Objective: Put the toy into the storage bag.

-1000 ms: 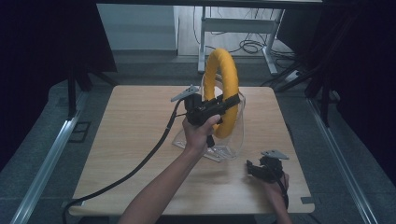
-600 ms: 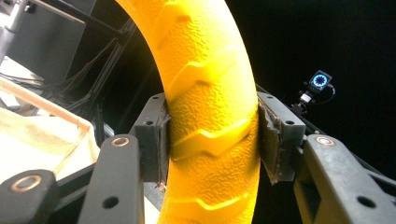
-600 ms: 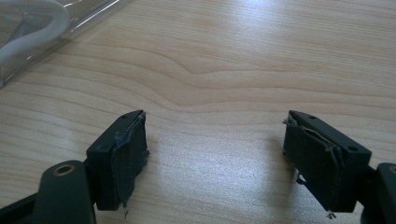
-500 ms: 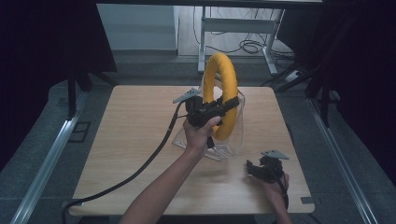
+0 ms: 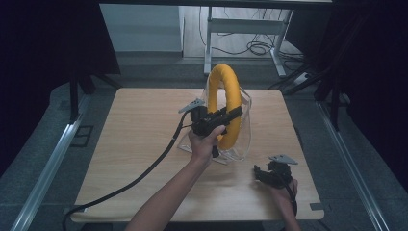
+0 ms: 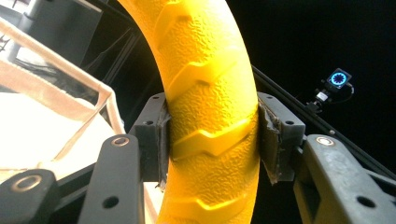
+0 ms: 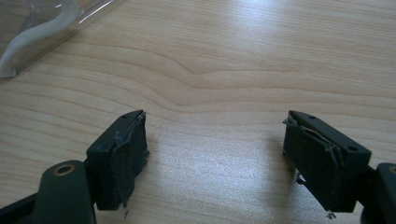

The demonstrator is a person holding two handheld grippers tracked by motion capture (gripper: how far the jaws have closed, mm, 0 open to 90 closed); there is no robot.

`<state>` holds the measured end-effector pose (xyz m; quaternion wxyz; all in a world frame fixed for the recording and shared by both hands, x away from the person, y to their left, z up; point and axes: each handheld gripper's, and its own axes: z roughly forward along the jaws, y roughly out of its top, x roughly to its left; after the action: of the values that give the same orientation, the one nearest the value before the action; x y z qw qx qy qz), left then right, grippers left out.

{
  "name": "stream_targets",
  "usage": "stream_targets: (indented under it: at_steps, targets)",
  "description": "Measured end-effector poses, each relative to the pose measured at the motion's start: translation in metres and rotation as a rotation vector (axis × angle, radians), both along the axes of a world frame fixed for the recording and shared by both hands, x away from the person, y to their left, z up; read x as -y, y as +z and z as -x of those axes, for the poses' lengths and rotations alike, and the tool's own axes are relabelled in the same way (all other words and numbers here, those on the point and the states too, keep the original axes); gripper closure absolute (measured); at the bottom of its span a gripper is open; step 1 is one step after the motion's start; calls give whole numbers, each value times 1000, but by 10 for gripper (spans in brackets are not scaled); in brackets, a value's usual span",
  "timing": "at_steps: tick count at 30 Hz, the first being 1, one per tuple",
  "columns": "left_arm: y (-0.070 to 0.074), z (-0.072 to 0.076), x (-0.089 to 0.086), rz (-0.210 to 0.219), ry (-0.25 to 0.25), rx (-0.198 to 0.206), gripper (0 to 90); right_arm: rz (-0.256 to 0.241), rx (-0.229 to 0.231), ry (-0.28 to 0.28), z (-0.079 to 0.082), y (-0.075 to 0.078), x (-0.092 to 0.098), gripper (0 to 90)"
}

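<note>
In the high view a pale wooden surface (image 5: 134, 144) takes up the middle of the frame, with grey floor around it, a metal rail at the lower left and desk legs with loose cables at the top. Just right of centre on the surface stands a clear plastic container (image 5: 244, 126), and a yellow ring (image 5: 230, 86) rises out of it, its top well above the clear rim. Nothing else lies on the surface near the container; the clear walls around the ring's lower part are all that stands close against it.

The left forearm comes in from the bottom centre and slants up to the right, the hand wrapped around the left gripper (image 5: 226, 115), which points toward the right of the frame. A black cable (image 5: 144, 171) trails from it down to the lower left corner. In the left gripper view both jaws press flat against the opposite sides of the ring (image 6: 210, 121), clamped firmly on its ridged, pebbled skin; the container's edge (image 6: 70, 77) shows at the left of that frame.

The ring stands on edge, its hole facing left and right across the frame, so its long span runs up and down.

The right gripper (image 5: 262, 173) sits low at the lower right of the surface, well apart from the container. In the right gripper view (image 7: 215, 154) its jaws are spread wide over bare wood, grasping nothing, with a corner of the container (image 7: 37, 32) at the upper left.
</note>
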<state>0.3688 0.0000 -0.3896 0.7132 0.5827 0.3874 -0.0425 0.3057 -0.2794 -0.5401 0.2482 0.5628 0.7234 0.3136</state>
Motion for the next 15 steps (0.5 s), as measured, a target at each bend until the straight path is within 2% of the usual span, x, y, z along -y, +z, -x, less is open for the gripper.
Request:
stream_targets:
  at_steps: [6, 8, 15]
  targets:
    - [-19, -2, 1, -4, 15, -50, 506, 1, -1, 1, 0, 0, 0, 219]
    - [-26, -3, -3, 22, 16, -64, 505, 1, -2, 1, 0, 0, 0, 219]
    - [-26, 0, -7, 15, 21, -54, 503, 2, -2, 2, 0, 0, 0, 219]
